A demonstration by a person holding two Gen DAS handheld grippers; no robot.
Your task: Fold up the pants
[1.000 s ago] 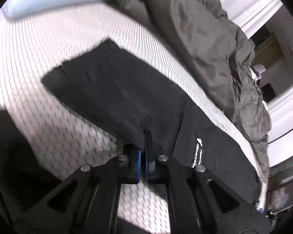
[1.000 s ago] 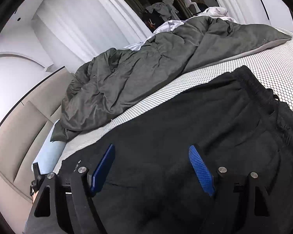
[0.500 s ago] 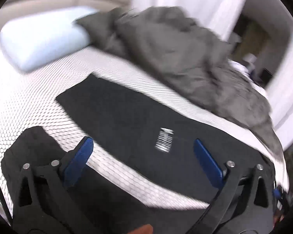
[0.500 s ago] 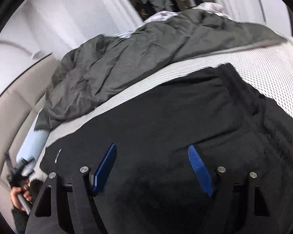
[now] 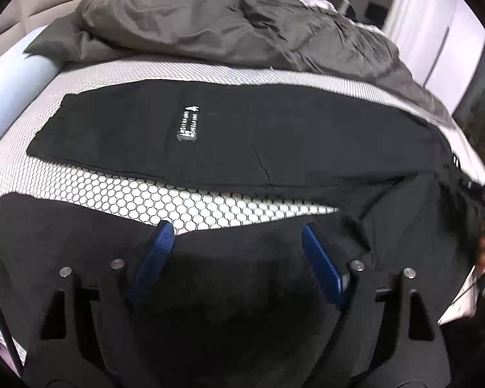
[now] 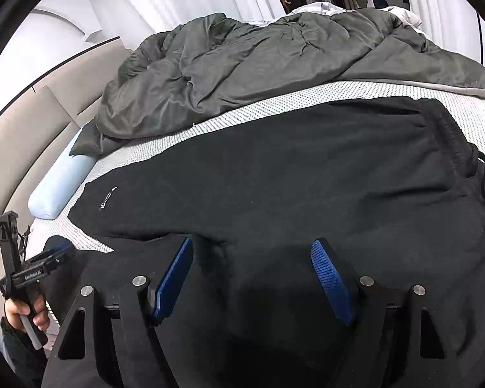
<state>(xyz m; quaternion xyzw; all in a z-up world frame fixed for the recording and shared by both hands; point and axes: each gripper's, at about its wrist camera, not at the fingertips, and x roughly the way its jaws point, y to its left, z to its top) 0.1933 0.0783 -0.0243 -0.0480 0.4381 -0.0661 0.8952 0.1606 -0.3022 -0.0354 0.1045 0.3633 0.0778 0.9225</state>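
Now both grippers hover wide apart, gripping nothing: left gripper [image 5: 237, 241], jaws just narrowed slightly, and right gripper [image 6: 253, 257] above black fabric pants [image 5: 242, 139] spread on the honeycomb-patterned bed [image 5: 210, 207].

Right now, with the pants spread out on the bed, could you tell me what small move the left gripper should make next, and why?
Probably lower the left gripper onto the near leg and grasp its edge. Its jaws have just been closing but stand apart, with nothing between them, and mattress shows between the near leg and the far leg, so the legs are not yet stacked.
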